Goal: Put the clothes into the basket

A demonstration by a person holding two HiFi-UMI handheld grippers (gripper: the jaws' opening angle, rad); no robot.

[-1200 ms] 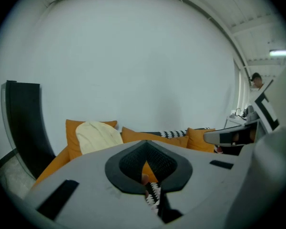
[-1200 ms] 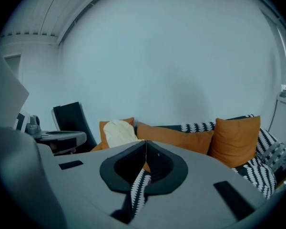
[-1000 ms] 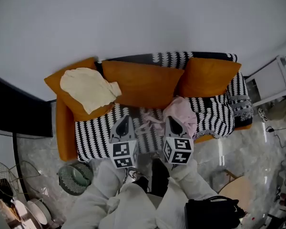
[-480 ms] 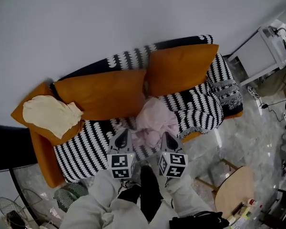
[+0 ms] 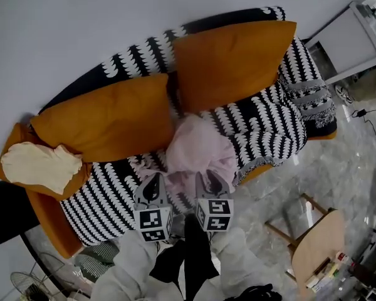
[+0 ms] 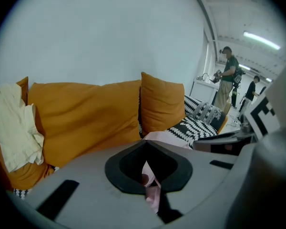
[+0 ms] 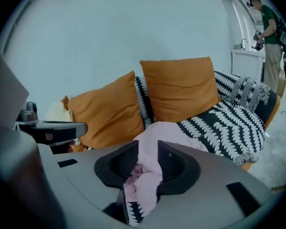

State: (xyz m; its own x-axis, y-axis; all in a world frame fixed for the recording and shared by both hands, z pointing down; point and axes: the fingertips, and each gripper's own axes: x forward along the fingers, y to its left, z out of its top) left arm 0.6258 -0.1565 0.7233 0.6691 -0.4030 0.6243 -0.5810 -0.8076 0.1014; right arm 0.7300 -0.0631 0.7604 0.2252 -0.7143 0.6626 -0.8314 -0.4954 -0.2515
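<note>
A pink garment [image 5: 197,149] lies bunched on the black-and-white sofa seat [image 5: 269,130], below the gap between two orange cushions. My left gripper [image 5: 155,179] is at its near left edge and is shut on a fold of pink cloth [image 6: 151,190]. My right gripper [image 5: 207,177] is at the near right edge. Its jaws have just been opening and stand a little apart [image 7: 148,149], with pink cloth [image 7: 167,132] between them. A cream garment [image 5: 37,166] rests on the far-left cushion. A round greenish basket [image 5: 94,261] shows partly on the floor at lower left.
Two large orange cushions [image 5: 232,55] lean on the sofa back. A wooden table [image 5: 316,249] stands at lower right on the marble floor, with a white cabinet [image 5: 357,39] at upper right. Two people [image 6: 227,82] stand far off beside the cabinet. My legs are below the grippers.
Both grippers have come down toward the front of the sofa seat, staying at the pink garment. The head view has swung, so the sofa now runs diagonally.
</note>
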